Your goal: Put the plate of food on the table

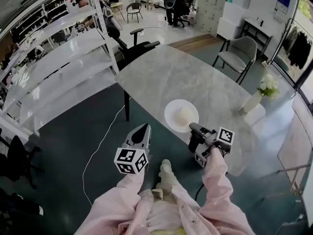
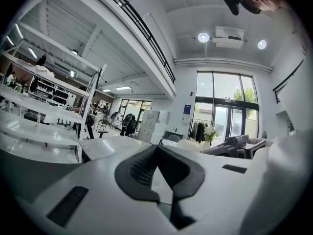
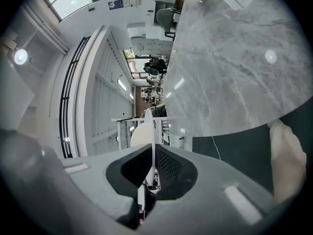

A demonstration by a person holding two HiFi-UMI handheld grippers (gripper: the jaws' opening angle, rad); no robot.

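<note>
White plate point(image 1: 174, 110) holds pale food point(image 1: 185, 115); right hand-held gripper point(image 1: 191, 128) clamps its rim; left hand-held gripper point(image 1: 143, 128) closed, empty.

Pink sleeves point(image 1: 215, 180); grey left tool point(image 1: 145, 127), right tool point(image 1: 192, 128), 2 marker cubes point(image 1: 131, 161).

Grey chair point(image 1: 239, 53) upper right, flowers point(image 1: 268, 86) right, white shelves point(image 1: 58, 77) left, cable point(image 1: 100, 146) on green floor point(image 1: 63, 141).

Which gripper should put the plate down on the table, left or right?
Right. The right gripper is clamped on the rim of the round white plate of pale food, which is over the grey marble table. The left gripper is shut on nothing, off the table's near edge.
</note>
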